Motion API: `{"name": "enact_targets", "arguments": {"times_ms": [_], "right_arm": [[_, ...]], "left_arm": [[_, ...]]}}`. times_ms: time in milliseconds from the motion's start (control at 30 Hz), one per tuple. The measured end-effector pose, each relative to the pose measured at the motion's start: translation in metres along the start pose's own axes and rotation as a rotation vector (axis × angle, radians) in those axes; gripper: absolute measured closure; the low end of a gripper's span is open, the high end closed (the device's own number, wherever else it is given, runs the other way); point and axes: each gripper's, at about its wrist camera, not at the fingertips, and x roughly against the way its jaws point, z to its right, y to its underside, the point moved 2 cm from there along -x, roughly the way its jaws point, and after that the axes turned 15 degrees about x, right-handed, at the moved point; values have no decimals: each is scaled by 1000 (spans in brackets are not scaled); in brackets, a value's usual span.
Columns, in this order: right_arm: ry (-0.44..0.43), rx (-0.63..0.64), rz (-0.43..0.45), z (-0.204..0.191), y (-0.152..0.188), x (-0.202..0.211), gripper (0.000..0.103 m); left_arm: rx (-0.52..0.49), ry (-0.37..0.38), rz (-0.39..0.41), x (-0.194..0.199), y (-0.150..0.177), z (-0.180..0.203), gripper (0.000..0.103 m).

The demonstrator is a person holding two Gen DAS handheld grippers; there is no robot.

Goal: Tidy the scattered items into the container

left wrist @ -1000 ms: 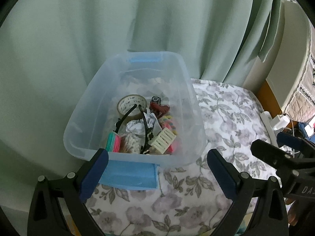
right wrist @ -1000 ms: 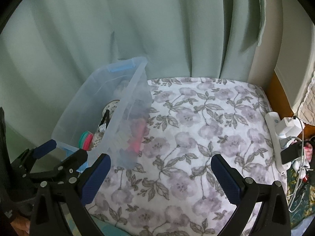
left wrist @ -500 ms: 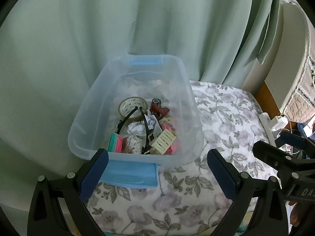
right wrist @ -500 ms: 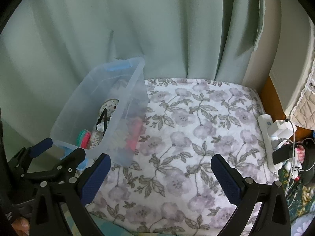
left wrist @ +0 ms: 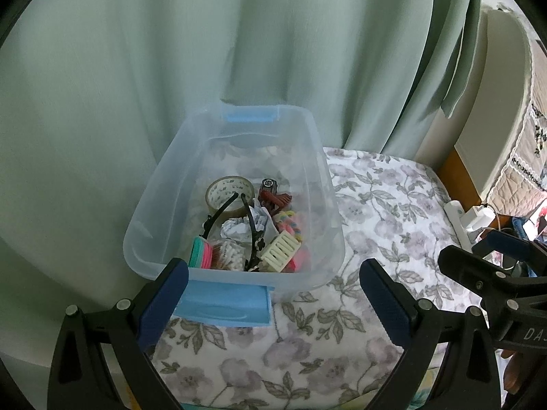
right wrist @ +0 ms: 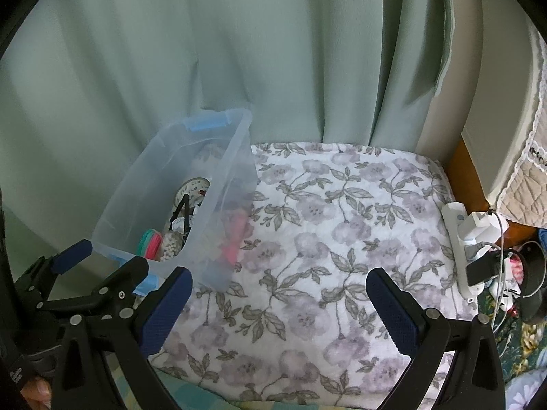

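Green curtains [left wrist: 171, 68] hang behind a floral blanket [left wrist: 376, 212]. From the left wrist, the clear bin [left wrist: 321, 205] sits on the blanket, holding a tape roll [left wrist: 222, 193], glasses [left wrist: 251, 229] and a comb [left wrist: 282, 251]; the left gripper [left wrist: 273, 280] is spread, empty. From the right wrist, the right gripper [right wrist: 278, 290] gapes empty over bare blanket, the bin [right wrist: 218, 171] to its left.

Soft, dim daylight filters through the curtain [left wrist: 239, 51], leaving both views flat and greenish with only faint shadows in its folds. Fisheye distortion bends the edges, and black vignette fills the corners. The bin [left wrist: 236, 205] and blanket [right wrist: 342, 222] are fairly sharp, with mild glare on the bin's clear walls; the clutter at the far right is smeared and hard to read.
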Motion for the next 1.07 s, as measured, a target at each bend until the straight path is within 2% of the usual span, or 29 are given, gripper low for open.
{"name": "enact_targets", "arguments": {"times_ms": [1067], "right_arm": [[2, 1, -2, -2, 0, 2, 0]], "left_arm": [[15, 5, 9, 3, -3, 0, 3]]}}
